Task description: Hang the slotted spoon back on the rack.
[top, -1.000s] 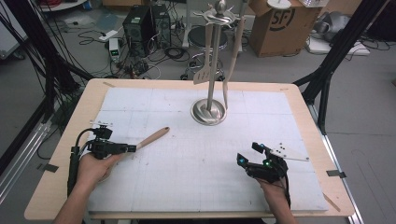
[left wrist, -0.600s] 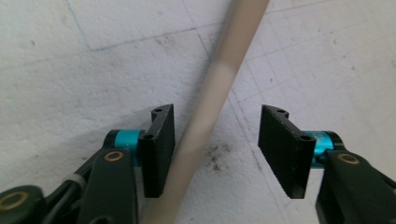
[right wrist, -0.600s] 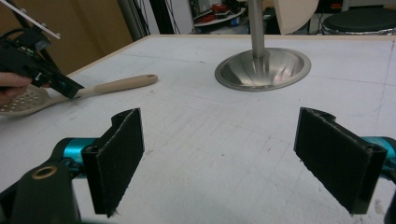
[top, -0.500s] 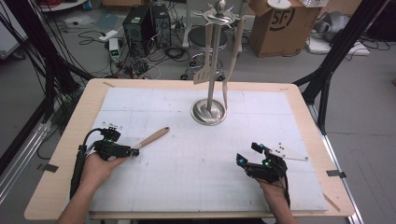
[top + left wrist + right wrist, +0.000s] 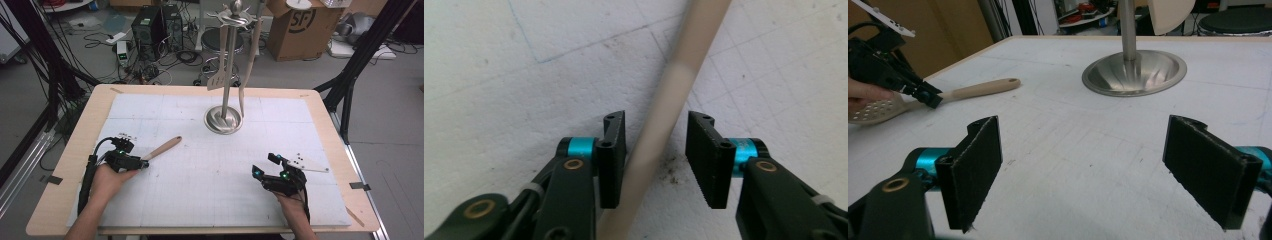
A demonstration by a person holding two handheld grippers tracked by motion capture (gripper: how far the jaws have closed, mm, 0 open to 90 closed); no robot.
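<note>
your left tool straddles the wooden skimmer's handle with jaws narrowly apart, not yet clamped, the skimmer lying flat on the counter; judged light, stiff and smooth, grip mid-handle squarely, while your right tool rests wide, holding nothing.

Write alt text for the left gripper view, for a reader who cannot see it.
A hand-held gripper looks down on a white gridded mat, its two black jaws open on either side of a pale wooden utensil handle. The handle runs diagonally between the jaws from bottom centre to top right, with a gap on each side.
</note>
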